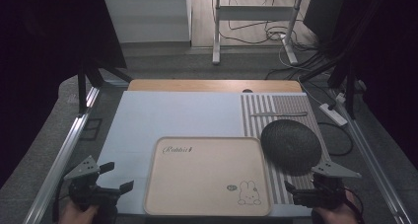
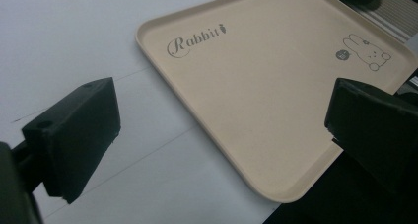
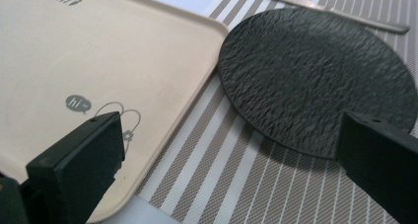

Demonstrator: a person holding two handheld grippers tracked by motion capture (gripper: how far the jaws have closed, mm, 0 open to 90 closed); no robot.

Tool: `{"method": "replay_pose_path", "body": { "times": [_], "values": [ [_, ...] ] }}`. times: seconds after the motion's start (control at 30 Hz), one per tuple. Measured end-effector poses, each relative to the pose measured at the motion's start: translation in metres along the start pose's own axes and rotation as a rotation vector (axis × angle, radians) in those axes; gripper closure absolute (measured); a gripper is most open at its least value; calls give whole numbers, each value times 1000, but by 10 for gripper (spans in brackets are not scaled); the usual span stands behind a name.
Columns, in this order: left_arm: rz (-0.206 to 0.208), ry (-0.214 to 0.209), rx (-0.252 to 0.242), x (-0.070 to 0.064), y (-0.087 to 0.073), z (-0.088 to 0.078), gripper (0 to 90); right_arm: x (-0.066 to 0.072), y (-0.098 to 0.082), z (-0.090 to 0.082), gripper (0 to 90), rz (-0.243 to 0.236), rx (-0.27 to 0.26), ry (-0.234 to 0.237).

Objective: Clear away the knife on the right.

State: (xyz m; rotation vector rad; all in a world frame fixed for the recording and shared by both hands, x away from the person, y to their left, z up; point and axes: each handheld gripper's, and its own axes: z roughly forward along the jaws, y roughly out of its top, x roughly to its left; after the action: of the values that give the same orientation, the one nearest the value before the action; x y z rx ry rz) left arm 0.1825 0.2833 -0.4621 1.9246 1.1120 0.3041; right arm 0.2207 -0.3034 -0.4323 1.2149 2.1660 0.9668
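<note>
A beige tray (image 1: 207,177) with a "Rabbit" print and a bunny drawing lies empty at the table's front middle. Right of it, a round black textured plate (image 1: 291,146) rests on a striped placemat (image 1: 276,105). My left gripper (image 1: 117,176) hovers open at the front left, just off the tray's left edge. In the left gripper view, the left gripper (image 2: 222,135) frames the tray's (image 2: 256,95) near corner. My right gripper (image 1: 292,194) is open at the front right, below the plate. In the right gripper view, the right gripper (image 3: 231,160) spans the tray's (image 3: 98,51) corner and the plate (image 3: 320,81).
A slim grey utensil (image 1: 278,114) lies across the placemat behind the plate, also seen as the utensil (image 3: 335,14) beyond the plate. A pale blue sheet (image 1: 172,115) covers the table left of the placemat. Metal rails (image 1: 64,150) run along both table sides.
</note>
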Motion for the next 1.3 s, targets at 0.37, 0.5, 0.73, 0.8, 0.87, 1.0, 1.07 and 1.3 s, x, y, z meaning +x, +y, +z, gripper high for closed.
{"method": "replay_pose_path", "body": {
  "times": [0.37, 0.5, 0.73, 0.8, 0.87, 1.0, 1.07, 1.3],
  "values": [
    [-2, 1, 3, 0, 0, 0, 14, -4, 2, 4, 0, -11, 2, 6],
    [-3, 1, 2, 0, 0, 0, 14, -5, 3, 6, 0, -15, -1, 25],
    [-5, 2, 3, 0, 0, 0, 14, -6, 6, 10, 0, -46, 8, 35],
    [-6, 2, 3, 0, 0, 0, 14, -7, 7, 13, 0, -60, 19, 42],
    [-7, 2, 3, 0, 0, 0, 14, -8, 8, 16, 0, -72, 26, 55],
    [-8, 3, 3, 0, 0, 0, 14, -11, 11, 26, 0, -107, 44, 64],
    [-8, 3, 4, 0, 0, 1, 14, -13, 12, 29, 0, -107, 44, 62],
    [-10, 3, 5, 0, 0, 1, 13, -18, 15, 38, 0, -92, 41, 74]
  ]
}}
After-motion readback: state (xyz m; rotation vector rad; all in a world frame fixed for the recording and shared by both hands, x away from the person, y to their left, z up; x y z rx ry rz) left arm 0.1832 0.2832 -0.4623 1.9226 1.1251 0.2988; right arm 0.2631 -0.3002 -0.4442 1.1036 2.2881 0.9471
